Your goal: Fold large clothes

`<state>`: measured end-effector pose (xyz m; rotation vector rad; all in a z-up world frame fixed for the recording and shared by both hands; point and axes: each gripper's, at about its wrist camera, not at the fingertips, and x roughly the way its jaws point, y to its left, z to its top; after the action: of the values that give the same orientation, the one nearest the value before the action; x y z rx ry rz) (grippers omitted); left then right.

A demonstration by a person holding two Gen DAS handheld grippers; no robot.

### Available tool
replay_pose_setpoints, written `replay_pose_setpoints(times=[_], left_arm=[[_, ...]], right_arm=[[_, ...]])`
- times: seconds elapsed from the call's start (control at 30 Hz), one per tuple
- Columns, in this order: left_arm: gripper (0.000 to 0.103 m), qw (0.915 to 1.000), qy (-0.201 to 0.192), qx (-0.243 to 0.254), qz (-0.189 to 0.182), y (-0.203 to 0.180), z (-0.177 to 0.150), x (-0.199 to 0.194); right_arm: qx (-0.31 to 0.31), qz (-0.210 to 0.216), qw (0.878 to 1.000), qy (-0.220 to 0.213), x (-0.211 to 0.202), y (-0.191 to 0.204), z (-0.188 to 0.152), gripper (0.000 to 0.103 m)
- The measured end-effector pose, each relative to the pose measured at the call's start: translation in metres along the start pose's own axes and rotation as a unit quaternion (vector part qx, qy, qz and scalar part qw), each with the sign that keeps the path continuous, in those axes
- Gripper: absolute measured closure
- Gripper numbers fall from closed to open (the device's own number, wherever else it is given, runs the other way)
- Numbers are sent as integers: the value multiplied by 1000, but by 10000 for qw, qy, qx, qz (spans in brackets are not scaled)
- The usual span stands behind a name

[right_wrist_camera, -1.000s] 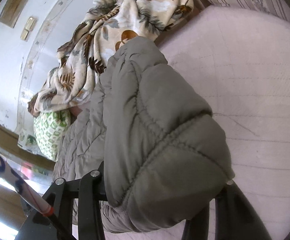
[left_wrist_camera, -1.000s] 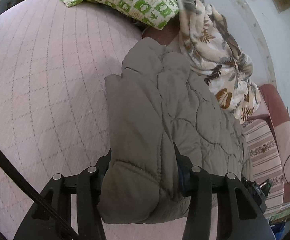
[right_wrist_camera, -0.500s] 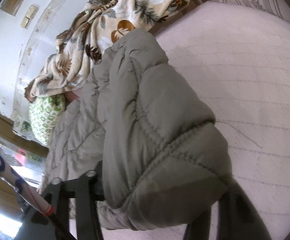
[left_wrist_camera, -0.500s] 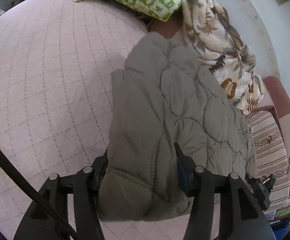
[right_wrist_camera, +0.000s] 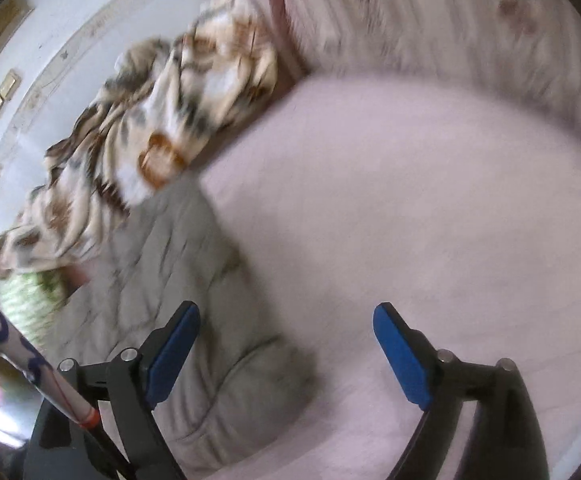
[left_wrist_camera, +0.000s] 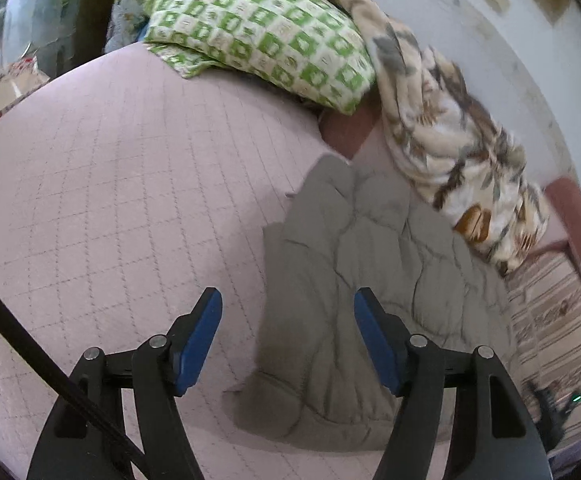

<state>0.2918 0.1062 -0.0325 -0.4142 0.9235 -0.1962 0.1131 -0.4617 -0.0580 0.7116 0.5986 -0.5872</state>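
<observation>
- Your left tool (left_wrist_camera: 288, 312) and right tool (right_wrist_camera: 286, 328) have just been opening; both stand wide, holding nothing
- The grey quilted jacket (left_wrist_camera: 362, 280) lies folded on the pink bed (left_wrist_camera: 110, 200); little folding looks left

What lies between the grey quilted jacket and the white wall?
In the left wrist view, a leaf-print blanket lies bunched between the grey quilted jacket and the white wall; its lower edge touches the jacket.

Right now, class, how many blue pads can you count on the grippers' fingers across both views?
4. Left gripper: one pad over the pink bedcover, one over the grey jacket. Right gripper: one over the jacket, one over the bedcover.
</observation>
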Motion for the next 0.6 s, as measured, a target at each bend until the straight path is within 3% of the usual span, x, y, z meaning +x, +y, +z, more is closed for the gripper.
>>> replay_pose_setpoints(times=[0.1, 0.23, 0.27, 0.43, 0.5, 0.6], left_arm=[[35, 9994, -66, 325, 25, -27, -5, 2], [35, 9959, -99, 900, 4, -71, -14, 11], [35, 9936, -81, 1130, 10, -85, -18, 18], [35, 9837, 245, 1744, 359, -111, -35, 59], [35, 9828, 272, 1728, 586, -106, -34, 70], [35, 9859, 281, 1534, 602, -95, -25, 71]], right_arm=[[-651, 113, 9974, -290, -11, 31, 0, 15], [-1747, 916, 9803, -133, -8, 97, -24, 47], [-1952, 1119, 9743, -34, -5, 113, -31, 51], [-2690, 2055, 9393, 562, 16, 176, -73, 54], [-2848, 2060, 9335, 712, 26, 186, -86, 54], [-2740, 1636, 9458, 606, 41, 182, -80, 56]])
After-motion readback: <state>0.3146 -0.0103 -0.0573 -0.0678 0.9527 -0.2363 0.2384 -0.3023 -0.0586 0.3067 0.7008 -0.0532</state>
